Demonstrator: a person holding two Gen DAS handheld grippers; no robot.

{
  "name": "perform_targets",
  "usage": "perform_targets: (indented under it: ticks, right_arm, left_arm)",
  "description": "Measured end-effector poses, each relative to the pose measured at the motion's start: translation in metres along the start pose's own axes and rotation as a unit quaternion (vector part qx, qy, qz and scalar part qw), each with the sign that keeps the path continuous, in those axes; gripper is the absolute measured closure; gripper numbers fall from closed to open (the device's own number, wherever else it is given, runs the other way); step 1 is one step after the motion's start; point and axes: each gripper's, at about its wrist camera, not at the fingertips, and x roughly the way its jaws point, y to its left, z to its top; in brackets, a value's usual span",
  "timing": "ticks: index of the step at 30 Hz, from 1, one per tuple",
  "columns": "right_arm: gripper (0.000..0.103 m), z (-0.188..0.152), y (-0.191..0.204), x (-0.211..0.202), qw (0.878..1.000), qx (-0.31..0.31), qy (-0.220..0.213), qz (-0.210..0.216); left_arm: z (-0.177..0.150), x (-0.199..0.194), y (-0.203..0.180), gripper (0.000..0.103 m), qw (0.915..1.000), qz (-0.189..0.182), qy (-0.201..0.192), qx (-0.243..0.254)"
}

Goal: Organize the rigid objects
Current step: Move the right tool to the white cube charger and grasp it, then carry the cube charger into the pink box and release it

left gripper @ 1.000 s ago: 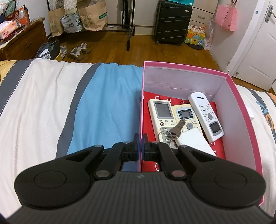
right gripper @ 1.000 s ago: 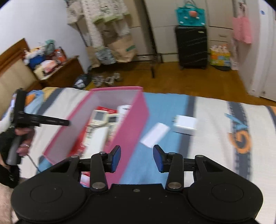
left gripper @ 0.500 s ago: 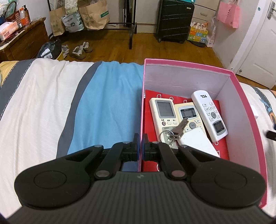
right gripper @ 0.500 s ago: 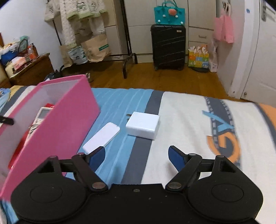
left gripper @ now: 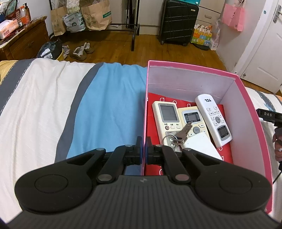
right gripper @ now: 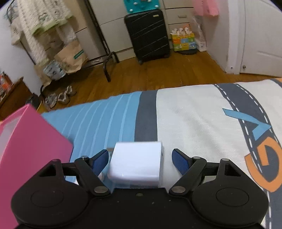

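A pink box (left gripper: 250,105) stands on the bed. My left gripper (left gripper: 144,141) is shut on the box's left wall. Inside the box lie three white remotes (left gripper: 166,116), a bunch of keys (left gripper: 181,133) and a white flat pack (left gripper: 201,146) on a red sheet. In the right wrist view a white charger block (right gripper: 136,163) sits on the bedsheet between the blue pads of my right gripper (right gripper: 140,160). Its jaws are closing, and gaps remain on both sides of the block. The box's pink corner (right gripper: 26,141) is at the left.
The bed (left gripper: 52,105) has a blue, grey and white cover. Beyond its far edge are a wooden floor, a black suitcase (right gripper: 148,33), paper bags (left gripper: 95,15), shoes (left gripper: 79,51) and a wooden cabinet (left gripper: 23,40). A hand (left gripper: 277,144) shows at the right edge of the left wrist view.
My right gripper swung right from over the box, opened wide and came down around the white charger block. The left gripper kept its hold on the box wall.
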Motion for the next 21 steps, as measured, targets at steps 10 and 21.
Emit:
perform_targets:
  ticks: [10,21]
  right_arm:
    - [0.037,-0.016,0.011,-0.018,0.997,-0.071,0.024,0.004]
    - [0.037,-0.052,0.017,-0.083,0.993,-0.111,-0.011,0.035]
  left_arm:
    - [0.001,0.002,0.001,0.101,1.0000,0.001,0.002,-0.004]
    - [0.002,0.006,0.003,0.101,1.0000,0.000,0.000,-0.007]
